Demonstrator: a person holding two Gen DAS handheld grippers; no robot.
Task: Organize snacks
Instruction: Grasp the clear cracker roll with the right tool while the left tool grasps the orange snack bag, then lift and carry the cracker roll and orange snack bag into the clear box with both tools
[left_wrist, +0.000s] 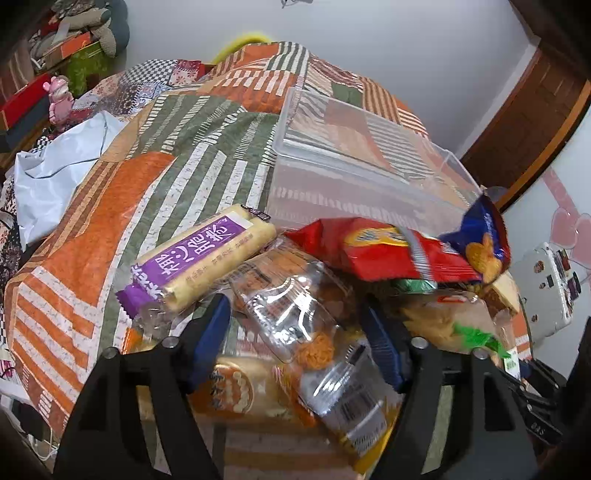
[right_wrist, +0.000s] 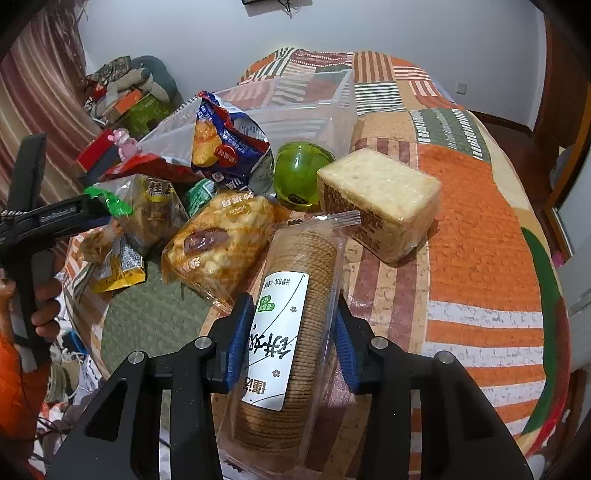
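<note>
Left wrist view: my left gripper (left_wrist: 295, 339) has its blue-padded fingers (left_wrist: 208, 339) spread wide, one on each side of a clear crinkly plastic snack pack (left_wrist: 295, 314). I cannot tell whether the pads touch it. At 10 o'clock from the gripper lies a pale wafer-roll packet with a purple label (left_wrist: 207, 258). At 1 o'clock a red foil snack bag (left_wrist: 376, 251) lies under a dark blue biscuit bag (left_wrist: 480, 236). At 12 o'clock, further off, a clear rectangular plastic bin (left_wrist: 354, 147) stands on the orange-and-green patchwork quilt (left_wrist: 147, 177).

Right wrist view: my right gripper (right_wrist: 293, 332) has its blue pads (right_wrist: 240, 332) partly open around a long clear sleeve of round brown biscuits with a white label (right_wrist: 295, 314). The left pad appears to touch the wrapper; the right one I cannot tell. At 10 o'clock lies a wrapped golden puffed-rice cake (right_wrist: 221, 240). At 1 o'clock sits a wrapped pale sponge-cake block (right_wrist: 380, 199), and at 12 o'clock a green translucent round container (right_wrist: 299, 177). The blue bag leans against the bin's wall here.
</note>
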